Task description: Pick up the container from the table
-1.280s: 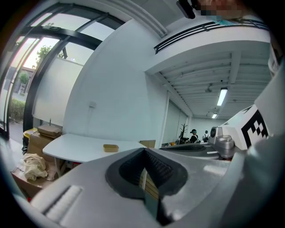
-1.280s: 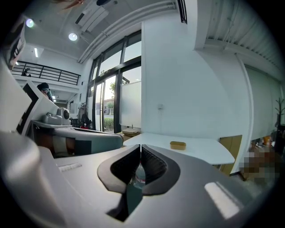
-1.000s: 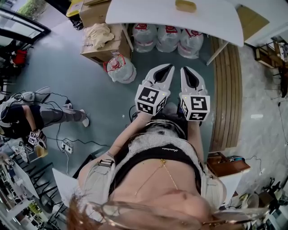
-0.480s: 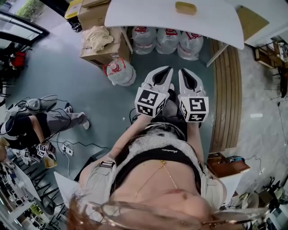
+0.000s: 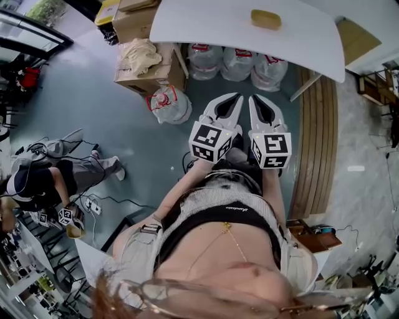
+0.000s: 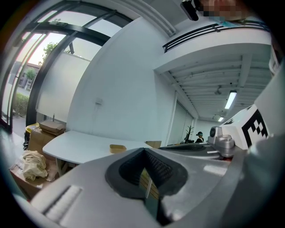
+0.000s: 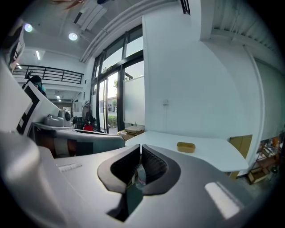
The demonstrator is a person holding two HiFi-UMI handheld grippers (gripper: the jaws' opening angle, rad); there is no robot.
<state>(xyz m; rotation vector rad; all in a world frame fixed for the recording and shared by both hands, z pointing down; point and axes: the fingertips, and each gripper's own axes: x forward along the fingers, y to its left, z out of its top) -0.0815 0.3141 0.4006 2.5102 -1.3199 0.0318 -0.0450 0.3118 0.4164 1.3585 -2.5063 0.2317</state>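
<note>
We took the table (image 5: 206, 25) as our mark: a broad white top, bare but for one thing, and well apart from us across open floor. The step in hand, as we judged it, was the approach. Doing it well meant walking up square to the table's near edge, minding the big water bottles (image 5: 237, 62) stored under the table, and stopping only once the top was within easy reach.

The left tool (image 5: 234, 99) and the right tool (image 5: 255, 101) were held side by side, well short of the table, each with its jaws pressed together on nothing. We judged that one of them would have to be opened wide before it came down over the target, and set across the narrow side.

The container (image 5: 265, 19), small, tan and shallow, lay on the table, toward the far side as the head view had it. It would probably call for a long reach over the top.

The head view alone gave the plan from above: how far both tools stood from the table, and the bottles beneath it. The left gripper view and the right gripper view gave what it could not: the closed seam of each pair of jaws, and the container (image 7: 186, 147) side-on, low-walled and sitting flat on the table.
</note>
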